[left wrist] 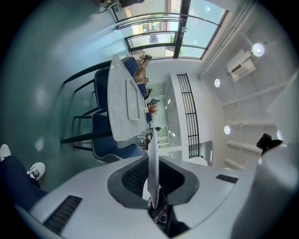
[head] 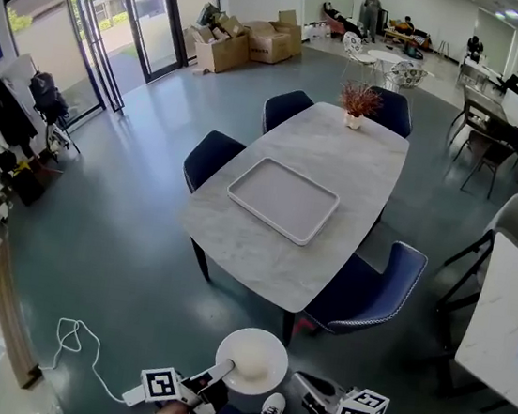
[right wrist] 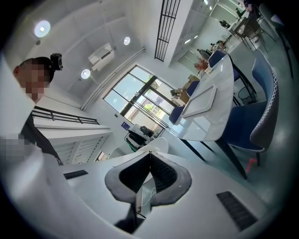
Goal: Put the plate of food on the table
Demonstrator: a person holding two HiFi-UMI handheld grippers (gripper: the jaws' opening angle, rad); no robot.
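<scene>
Plate [head: 252, 360]: low in the head view, right in front of the person and well apart from the table [head: 341, 155]. It's level, over bare floor.

Left gripper [head: 221, 373] is clamped on the plate's near-left rim. Its own view shows the rim edge-on, pinched between the pads. It's a single-edge grip, so the plate cantilevers off it.

Right gripper [head: 300, 381] sits just beside the plate on the other side, jaws closed together with nothing in them. It isn't supporting the plate.

Step in hand, as I read it: carry it to the table. To do it well:
- keep the left wrist flat, since any roll tips the far rim down
- go slow, because a rim pinch will likely slip if jolted
- come in at the near end, between the chair [head: 367, 287] on the right and the table corner
- land on bare marble in front of the tray [head: 284, 198], or in the tray if that's the intent
- touch down flat before letting go
- stay clear of the plant [head: 357, 101] at the far end

Plate look: round, white, shallow, with a raised rim and a glossy finish. The middle is washed out in the head view, so I can't tell whether there's food on it. It reads as plain white.
</scene>
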